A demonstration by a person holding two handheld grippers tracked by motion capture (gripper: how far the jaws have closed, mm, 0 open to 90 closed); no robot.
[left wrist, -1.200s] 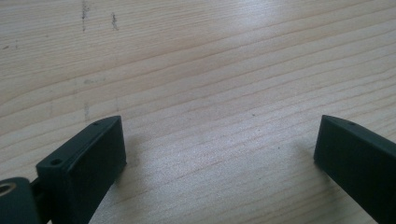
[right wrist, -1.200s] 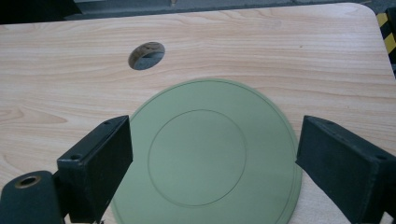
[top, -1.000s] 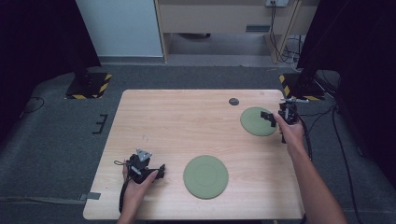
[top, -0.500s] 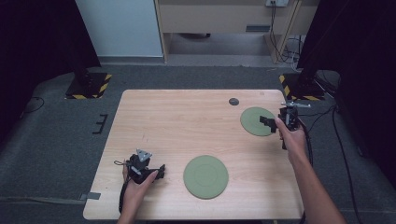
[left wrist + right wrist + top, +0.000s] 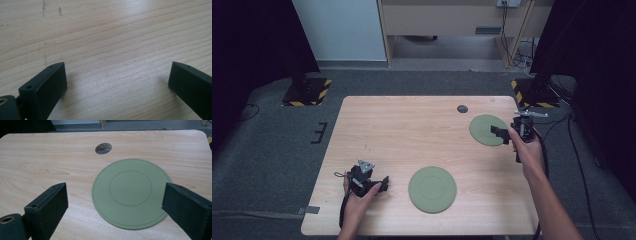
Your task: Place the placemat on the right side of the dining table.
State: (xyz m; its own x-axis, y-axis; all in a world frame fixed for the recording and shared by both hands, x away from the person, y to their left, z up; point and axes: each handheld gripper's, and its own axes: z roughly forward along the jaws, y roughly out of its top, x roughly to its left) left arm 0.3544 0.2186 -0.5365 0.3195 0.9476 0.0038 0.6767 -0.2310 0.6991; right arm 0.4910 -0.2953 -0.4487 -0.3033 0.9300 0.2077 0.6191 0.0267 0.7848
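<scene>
Up at about 2 o'clock on the wooden desk point(image 5: 412, 135), the right claw point(image 5: 499, 134) hangs over the edge of a flat green disc point(image 5: 487, 129), its jaws spread wide with the disc point(image 5: 130, 193) lying between them and gripped by neither. Down at about 7 o'clock the left claw point(image 5: 382, 184) sits low over bare wood point(image 5: 112, 50), jaws likewise wide and empty. A second green disc point(image 5: 432, 189) lies near 6 o'clock, and a small round hole point(image 5: 462, 108) sits near 1 o'clock, just beyond the first disc.
</scene>
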